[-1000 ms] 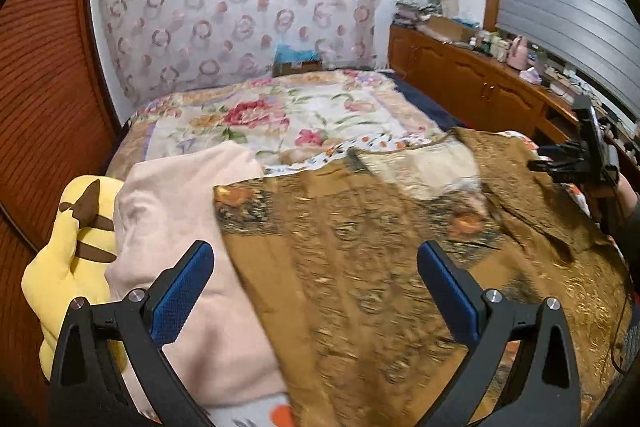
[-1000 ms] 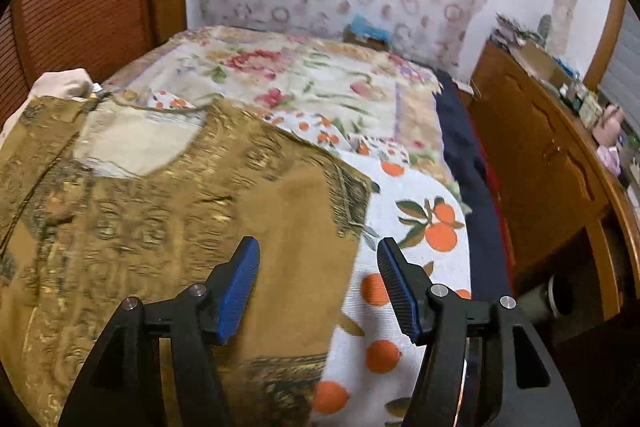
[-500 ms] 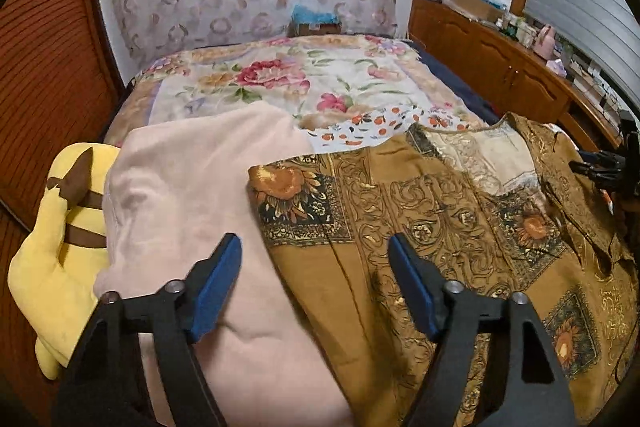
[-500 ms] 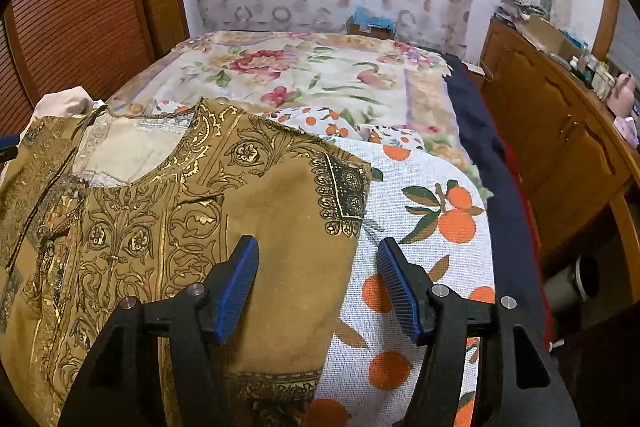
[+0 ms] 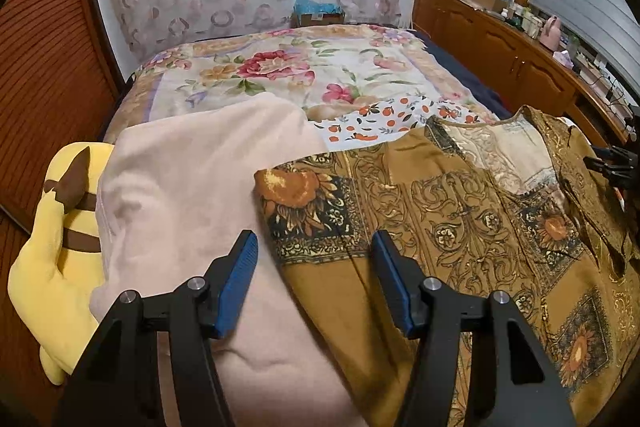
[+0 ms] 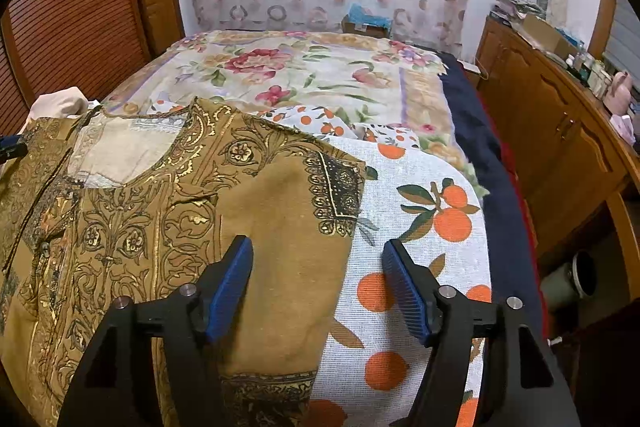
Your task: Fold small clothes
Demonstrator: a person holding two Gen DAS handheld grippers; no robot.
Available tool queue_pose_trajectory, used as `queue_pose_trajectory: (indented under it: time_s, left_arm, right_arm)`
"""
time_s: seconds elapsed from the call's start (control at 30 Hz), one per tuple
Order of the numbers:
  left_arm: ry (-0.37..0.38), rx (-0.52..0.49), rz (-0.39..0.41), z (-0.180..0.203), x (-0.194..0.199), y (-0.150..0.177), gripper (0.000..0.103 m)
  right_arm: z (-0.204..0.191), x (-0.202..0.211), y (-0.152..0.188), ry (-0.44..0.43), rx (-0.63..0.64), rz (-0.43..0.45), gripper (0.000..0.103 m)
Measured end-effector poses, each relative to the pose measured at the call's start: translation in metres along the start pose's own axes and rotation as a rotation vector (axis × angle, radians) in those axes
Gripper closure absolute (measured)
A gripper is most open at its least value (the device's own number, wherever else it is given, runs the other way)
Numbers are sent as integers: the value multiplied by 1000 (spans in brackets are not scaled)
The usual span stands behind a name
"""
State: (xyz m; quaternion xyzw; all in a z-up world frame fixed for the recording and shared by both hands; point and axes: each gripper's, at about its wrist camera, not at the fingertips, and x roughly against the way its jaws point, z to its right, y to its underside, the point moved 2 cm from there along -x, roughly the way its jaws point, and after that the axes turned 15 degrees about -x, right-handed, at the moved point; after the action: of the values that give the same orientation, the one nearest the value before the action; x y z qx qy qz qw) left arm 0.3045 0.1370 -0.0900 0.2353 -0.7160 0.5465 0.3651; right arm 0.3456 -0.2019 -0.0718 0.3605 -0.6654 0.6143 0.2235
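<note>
A bed (image 5: 472,87) carries a floral quilt (image 5: 288,75), an orange-print cloth (image 6: 420,227), a pink blanket (image 5: 192,179) and a brown patterned shirt (image 5: 460,211).

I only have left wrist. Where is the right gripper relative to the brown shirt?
Observer: The right gripper sits over the shirt's right sleeve edge, one finger above brown cloth, the other above the orange-print sheet. Its jaws are opening, nothing pinched.
Operator: Is that sleeve flat?
Observer: Yes, the sleeve lies spread on the sheet with its patterned cuff toward the headboard.
Operator: Anything off the bed's right side?
Observer: A dark blue cover hangs along that edge, and a grey-green mug sits low beside the wooden cabinet.
</note>
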Motion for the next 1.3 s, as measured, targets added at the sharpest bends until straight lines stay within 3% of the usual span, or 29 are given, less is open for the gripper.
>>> queue_pose_trajectory:
  time_s: [0.33,0.37,0.47,0.9,1.17,1.2,1.23,1.27,1.3]
  left_arm:
    - [-14,-16,-7,1,-7,-1,45]
    - [-8,-24,5,3,-6,-1,65]
    - [30,-19,44,6,2,-3,95]
    - [90,-65,146,42,46,-9,98]
    - [93,-112,153,64,54,-7,98]
    - [95,-114,155,65,56,-7,98]
    - [96,-117,158,67,57,-6,98]
    - [95,-120,161,68,59,-6,98]
    - [94,-122,165,70,61,-5,98]
  right_arm:
    - [1,-1,-1,-2,0,1,32]
    - [1,-1,-1,-3,0,1,32]
    - [1,0,-1,-3,1,2,32]
    - [7,-13,-21,-39,-33,-36,33]
    - [-5,-18,-23,-14,10,-40,42]
    - [-6,-18,-22,-13,11,-39,44]
    - [-6,-18,-22,-18,12,-38,57]
    - [-7,-16,-22,-25,14,-32,85]
    - [-8,-13,-22,-15,14,-12,92]
